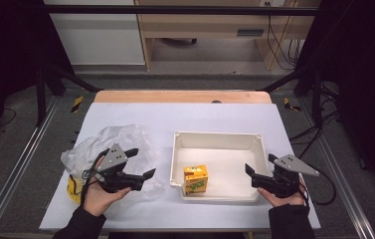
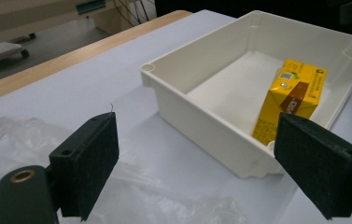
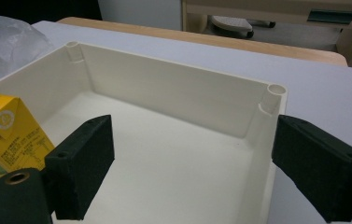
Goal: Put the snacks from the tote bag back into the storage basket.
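Observation:
A white plastic bin (image 1: 218,141) stands on the white table cover, with a yellow drink carton (image 1: 195,179) upright in its near left corner. My left gripper (image 1: 143,163) is open above a crumpled clear plastic bag (image 1: 106,143), left of the bin. In the left gripper view the bin (image 2: 197,116) and carton (image 2: 295,95) lie ahead between the wide jaws. My right gripper (image 1: 260,171) is open at the bin's near right corner. The right gripper view looks into the bin (image 3: 173,88), with the carton (image 3: 5,133) at its left edge.
A yellow object (image 1: 73,189) peeks out under the bag by my left hand. The wooden table edge (image 1: 182,96) runs along the back. Metal frame rails (image 1: 16,164) flank both sides. Bare white cover (image 1: 185,117) lies behind the bin.

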Demonstrator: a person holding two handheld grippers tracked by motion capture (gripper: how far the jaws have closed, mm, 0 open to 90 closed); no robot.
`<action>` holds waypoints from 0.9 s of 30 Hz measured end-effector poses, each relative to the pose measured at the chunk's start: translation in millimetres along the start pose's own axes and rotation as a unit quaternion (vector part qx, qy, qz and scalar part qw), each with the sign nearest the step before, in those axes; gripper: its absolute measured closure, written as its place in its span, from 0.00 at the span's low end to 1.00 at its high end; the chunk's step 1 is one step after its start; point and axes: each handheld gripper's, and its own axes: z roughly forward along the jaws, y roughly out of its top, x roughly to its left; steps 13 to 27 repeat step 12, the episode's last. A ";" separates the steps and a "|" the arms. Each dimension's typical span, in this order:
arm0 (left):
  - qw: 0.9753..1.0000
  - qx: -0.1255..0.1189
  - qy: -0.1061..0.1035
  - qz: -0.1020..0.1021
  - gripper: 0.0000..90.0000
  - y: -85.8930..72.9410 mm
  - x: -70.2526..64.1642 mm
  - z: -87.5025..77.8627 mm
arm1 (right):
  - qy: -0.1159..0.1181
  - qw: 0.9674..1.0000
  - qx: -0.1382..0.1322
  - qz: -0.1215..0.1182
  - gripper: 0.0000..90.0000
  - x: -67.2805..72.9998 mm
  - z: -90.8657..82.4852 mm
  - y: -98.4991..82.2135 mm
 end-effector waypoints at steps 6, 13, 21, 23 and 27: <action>0.999 -0.016 0.025 -0.028 0.16 -18.5 16.4 -17.7 | 0.004 1.000 0.002 -0.001 0.15 -0.5 2.2 -3.2; 0.998 -0.016 0.042 -0.049 0.16 -31.0 28.4 -28.2 | 0.013 1.000 0.001 -0.004 0.15 0.0 3.2 -4.5; 0.998 -0.016 0.042 -0.049 0.16 -31.0 28.4 -28.2 | 0.013 1.000 0.001 -0.004 0.15 0.0 3.2 -4.5; 0.998 -0.016 0.042 -0.049 0.16 -31.0 28.4 -28.2 | 0.013 1.000 0.001 -0.004 0.15 0.0 3.2 -4.5; 0.998 -0.016 0.042 -0.049 0.16 -31.0 28.4 -28.2 | 0.013 1.000 0.001 -0.004 0.15 0.0 3.2 -4.5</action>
